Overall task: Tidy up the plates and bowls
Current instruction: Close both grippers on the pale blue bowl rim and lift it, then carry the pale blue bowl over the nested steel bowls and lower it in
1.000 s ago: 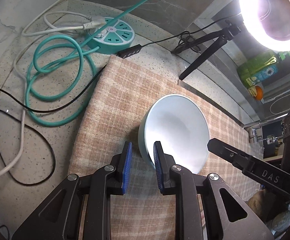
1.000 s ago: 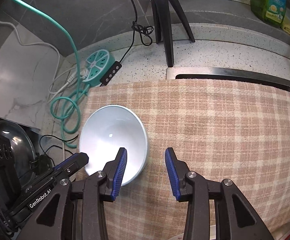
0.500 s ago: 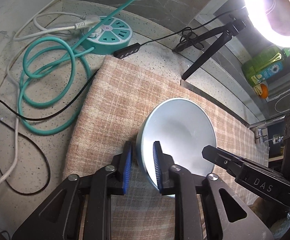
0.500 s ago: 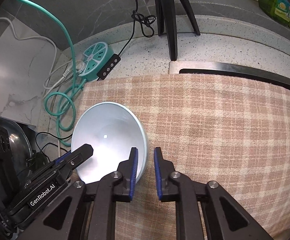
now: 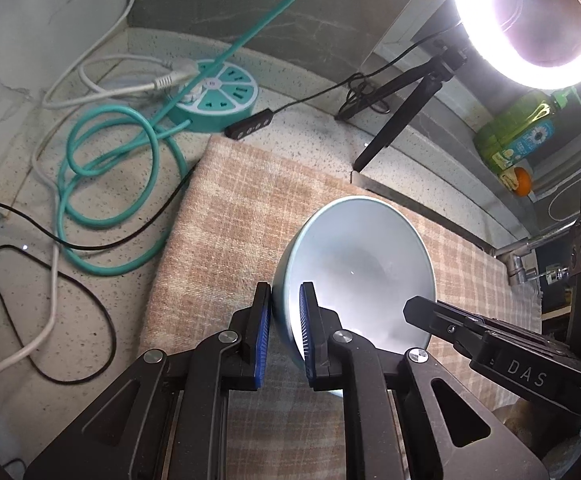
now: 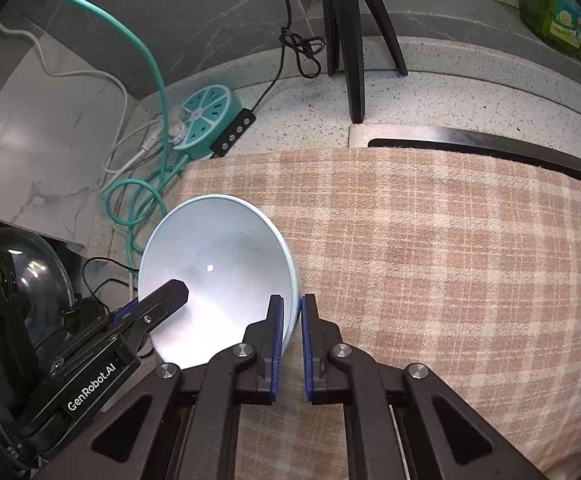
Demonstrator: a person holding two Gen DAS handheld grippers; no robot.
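Note:
A pale blue bowl (image 5: 360,264) is held above the plaid cloth (image 5: 226,216), tilted. My left gripper (image 5: 285,300) is shut on the bowl's left rim, one finger outside and one inside. In the right wrist view my right gripper (image 6: 291,308) is shut on the right rim of the same bowl (image 6: 214,268). Each gripper shows in the other's view, the right gripper (image 5: 490,340) at the bowl's right and the left gripper (image 6: 130,320) at its left.
A teal round power strip (image 5: 218,96) with coiled teal and white cables lies on the speckled counter at the back left. A black tripod (image 6: 346,36) and ring light (image 5: 530,20) stand behind. A sink edge (image 6: 470,140) borders the cloth; a green bottle (image 5: 518,132) stands far right.
My right gripper closed on the bowl's right rim. Both grippers have raised the bowl off the cloth and it now tilts.

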